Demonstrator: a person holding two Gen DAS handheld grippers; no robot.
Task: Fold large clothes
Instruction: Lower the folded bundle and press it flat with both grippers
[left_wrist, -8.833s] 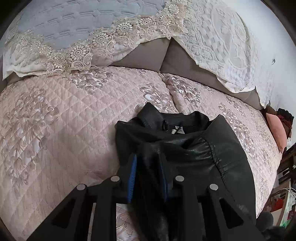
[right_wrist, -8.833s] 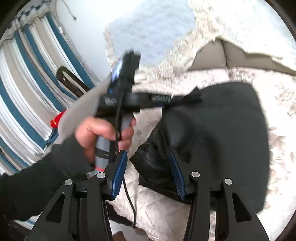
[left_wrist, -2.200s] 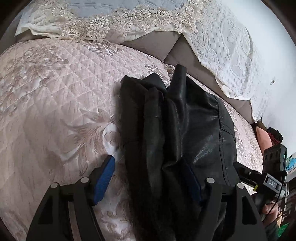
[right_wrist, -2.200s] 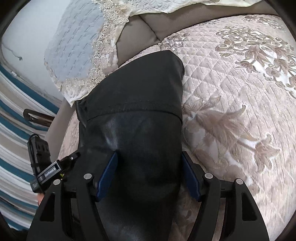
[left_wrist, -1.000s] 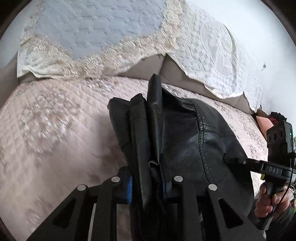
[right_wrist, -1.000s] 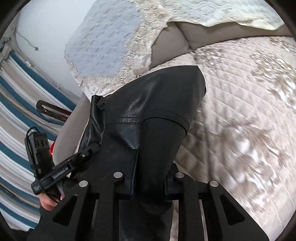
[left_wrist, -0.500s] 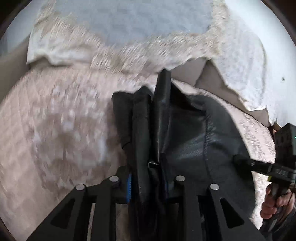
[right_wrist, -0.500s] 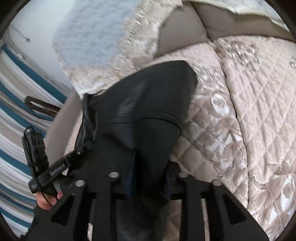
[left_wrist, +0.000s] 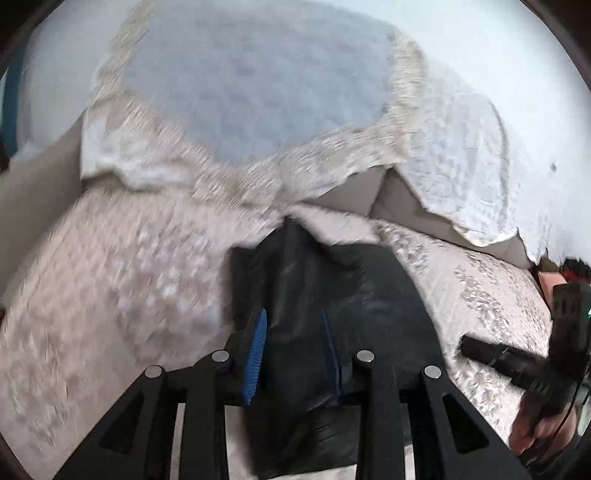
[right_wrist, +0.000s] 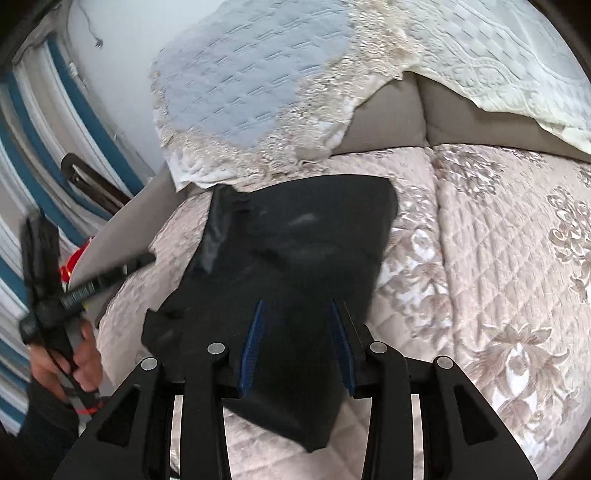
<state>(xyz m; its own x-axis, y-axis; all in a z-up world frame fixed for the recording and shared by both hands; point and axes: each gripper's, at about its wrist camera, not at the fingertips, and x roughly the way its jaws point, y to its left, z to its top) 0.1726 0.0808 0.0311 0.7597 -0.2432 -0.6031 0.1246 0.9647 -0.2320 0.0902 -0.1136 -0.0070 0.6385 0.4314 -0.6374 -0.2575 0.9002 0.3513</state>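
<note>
A: Start with the bed (right_wrist: 480, 258). What has changed on it?

B: The quilted pink bedspread with its floral stitching lies the same. The lace-edged blue pillow (right_wrist: 240, 85) and the white one (right_wrist: 498, 62) lean on the grey headboard (right_wrist: 388, 122) as before, though the left wrist view is smeared with motion.

A: And the black jacket (right_wrist: 295, 258)?

B: Half a second ago it hung in a bunched column pinched by both tools. Now it lies on the bedspread as a folded dark slab, its far edge near the blue pillow, a loose strip of it sticking out on the left side in the right wrist view.

A: The left hand-held gripper (left_wrist: 293, 350)?

B: Released. Its blue pads stand apart with the jacket (left_wrist: 332, 295) lying under and between them, where a moment ago they were clamped on the fabric.

A: And the right hand-held gripper (right_wrist: 297, 343)?

B: Likewise spread, pads parted over the near end of the jacket, no longer squeezing it. Each tool shows at the edge of the other's view, gripped by a bare hand (right_wrist: 85, 362).
</note>
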